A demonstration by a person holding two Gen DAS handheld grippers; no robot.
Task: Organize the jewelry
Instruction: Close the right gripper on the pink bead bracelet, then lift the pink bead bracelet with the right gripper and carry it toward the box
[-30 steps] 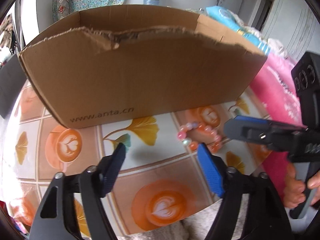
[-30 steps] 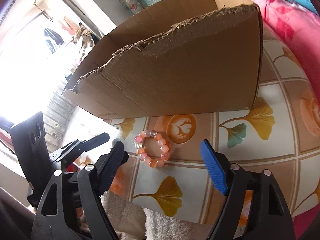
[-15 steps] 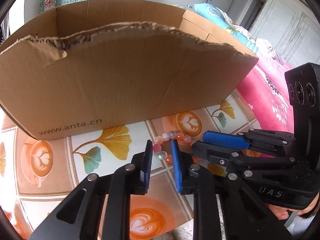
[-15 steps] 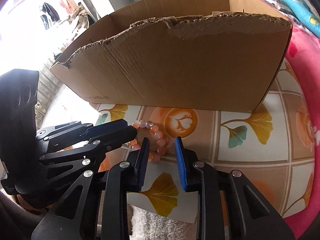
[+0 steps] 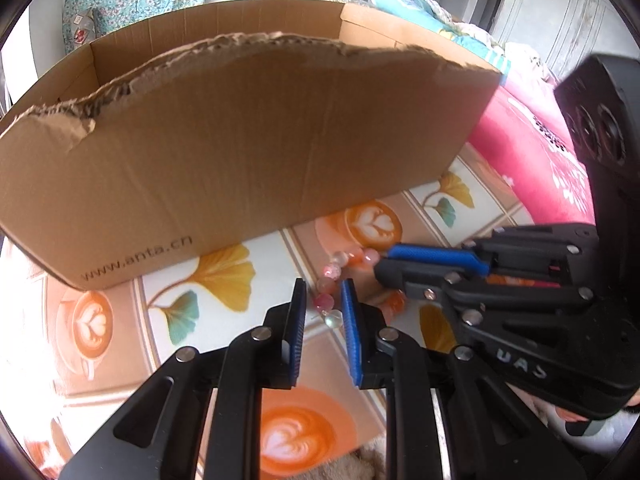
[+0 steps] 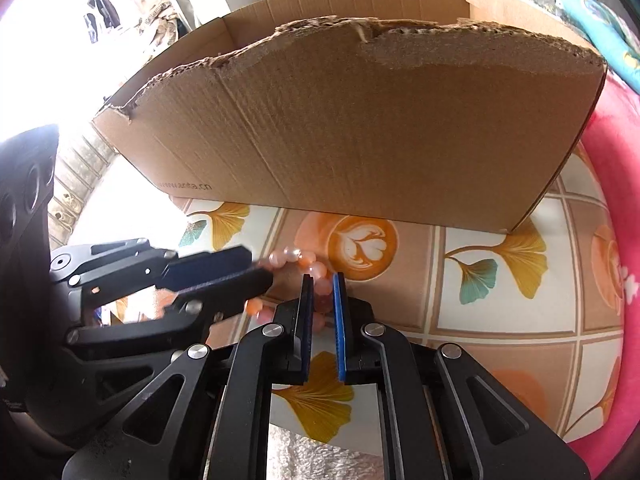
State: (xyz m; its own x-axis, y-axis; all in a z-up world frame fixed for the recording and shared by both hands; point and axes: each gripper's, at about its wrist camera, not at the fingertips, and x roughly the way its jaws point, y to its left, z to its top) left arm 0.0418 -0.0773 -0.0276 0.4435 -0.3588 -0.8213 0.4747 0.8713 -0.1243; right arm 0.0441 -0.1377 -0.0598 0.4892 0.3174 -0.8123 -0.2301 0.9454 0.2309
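Observation:
A bracelet (image 5: 358,257) of pink, orange and clear beads lies on the patterned tablecloth in front of a cardboard box (image 5: 240,152). My left gripper (image 5: 323,300) straddles its left beads; its jaws stand narrow, with a slit still showing beside a bead. My right gripper (image 5: 386,261) comes in from the right. In the right wrist view the right gripper (image 6: 322,284) is closing, and the beads of the bracelet (image 6: 288,256) fill the gap between its blue pads. The left gripper (image 6: 258,267) reaches in from the left there.
The torn-edged box (image 6: 380,120), open on top, stands just behind the bracelet. A pink blanket (image 5: 532,152) borders the table on the right. A fluffy white towel (image 6: 296,452) lies at the near edge. The two grippers nearly touch each other.
Both grippers went from wide open to narrow and moved in onto the bracelet from either side. The beads, a second ago ahead of the fingers, now sit between the pads.

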